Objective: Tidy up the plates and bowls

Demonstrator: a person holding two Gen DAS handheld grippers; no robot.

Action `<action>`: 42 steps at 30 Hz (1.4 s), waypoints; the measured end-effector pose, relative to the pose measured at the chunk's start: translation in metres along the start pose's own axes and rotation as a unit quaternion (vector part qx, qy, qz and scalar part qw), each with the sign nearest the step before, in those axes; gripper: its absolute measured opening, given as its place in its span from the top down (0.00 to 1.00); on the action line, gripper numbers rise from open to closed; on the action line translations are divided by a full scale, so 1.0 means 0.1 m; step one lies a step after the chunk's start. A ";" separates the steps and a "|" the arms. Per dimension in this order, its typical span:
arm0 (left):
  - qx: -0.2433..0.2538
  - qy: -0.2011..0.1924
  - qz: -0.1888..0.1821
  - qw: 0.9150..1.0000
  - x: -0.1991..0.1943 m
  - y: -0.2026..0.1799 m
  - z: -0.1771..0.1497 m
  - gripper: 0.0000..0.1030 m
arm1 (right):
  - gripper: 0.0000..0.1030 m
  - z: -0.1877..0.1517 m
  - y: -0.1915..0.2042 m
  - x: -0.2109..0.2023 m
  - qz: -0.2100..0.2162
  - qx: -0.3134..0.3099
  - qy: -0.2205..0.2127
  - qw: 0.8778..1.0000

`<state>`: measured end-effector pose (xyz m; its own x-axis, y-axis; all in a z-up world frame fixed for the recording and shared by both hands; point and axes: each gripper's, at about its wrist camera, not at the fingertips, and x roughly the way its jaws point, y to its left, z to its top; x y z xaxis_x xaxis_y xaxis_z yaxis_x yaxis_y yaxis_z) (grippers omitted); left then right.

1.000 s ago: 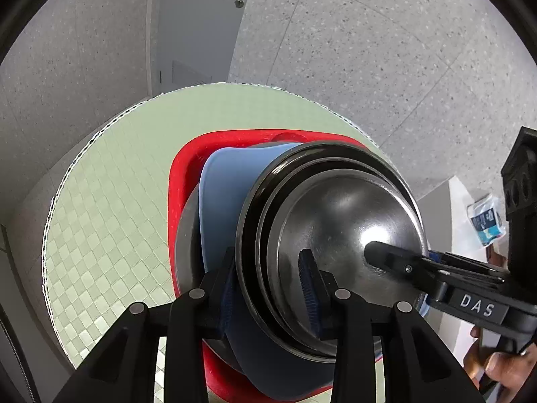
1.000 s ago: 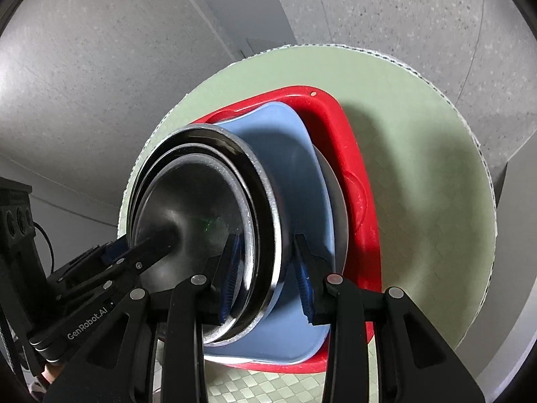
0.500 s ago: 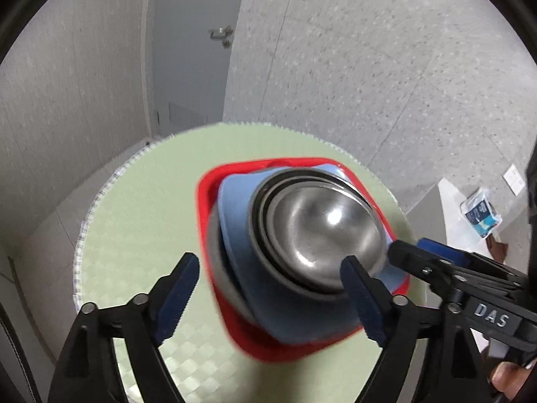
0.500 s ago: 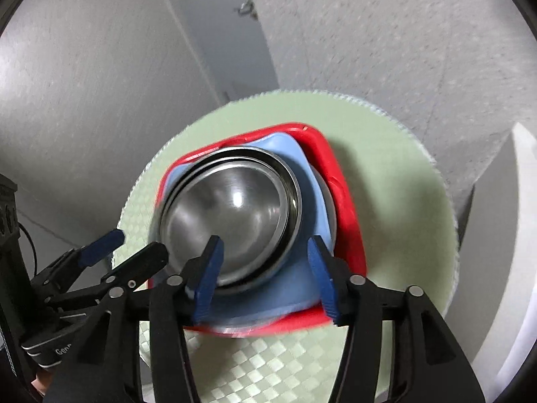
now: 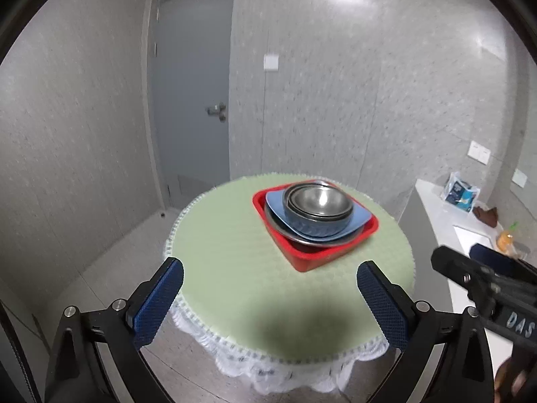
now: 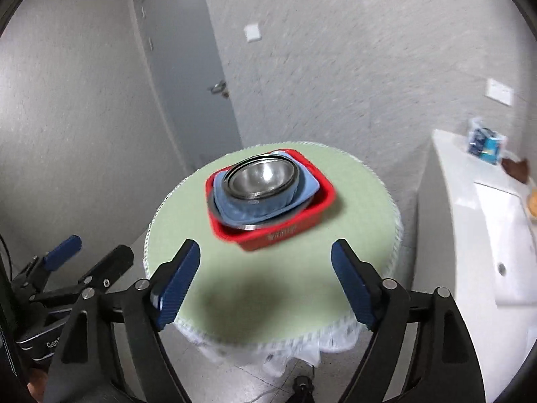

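Both tongs gape wide, empty: left gripper (image 5: 270, 297), right gripper (image 6: 265, 282). Nested steel bowls (image 5: 317, 203) sit in red basin (image 5: 302, 262) on table (image 5: 218, 235), ahead, beyond both; neither clearly nearer.

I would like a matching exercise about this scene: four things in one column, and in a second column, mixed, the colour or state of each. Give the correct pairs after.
Things:
1. tray
2. square plate
3. top bowl
4. left gripper

Colour or state:
a. open, holding nothing
b. shiny metal, nested in other bowls
c. red, at the bottom of the stack
d. light blue, under the bowls

Pairs: 1-c, 2-d, 3-b, 4-a
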<state>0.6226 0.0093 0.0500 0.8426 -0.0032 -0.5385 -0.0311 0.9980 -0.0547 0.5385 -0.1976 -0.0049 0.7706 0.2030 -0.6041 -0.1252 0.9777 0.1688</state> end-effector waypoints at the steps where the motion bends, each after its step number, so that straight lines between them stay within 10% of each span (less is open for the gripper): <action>1: 0.006 -0.006 0.001 1.000 -0.19 0.01 -0.09 0.01 | 0.19 -0.08 0.04 -0.15 -0.009 -0.001 -0.007 1.000; 25: 0.014 -0.095 0.001 0.995 -3.73 -0.45 -2.57 0.01 | 0.00 -1.85 0.06 -2.80 -0.061 -0.039 -0.124 0.990; 42: 0.016 -0.125 0.012 0.992 -4.70 -0.63 -3.40 0.01 | 0.00 -2.55 0.04 -3.53 -0.053 -0.049 -0.157 0.985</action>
<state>0.0457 -0.0736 0.0201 0.9488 0.0320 -0.3143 -0.0385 0.9992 -0.0147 0.1068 -0.2512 0.0100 0.9357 0.0879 -0.3416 -0.0816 0.9961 0.0328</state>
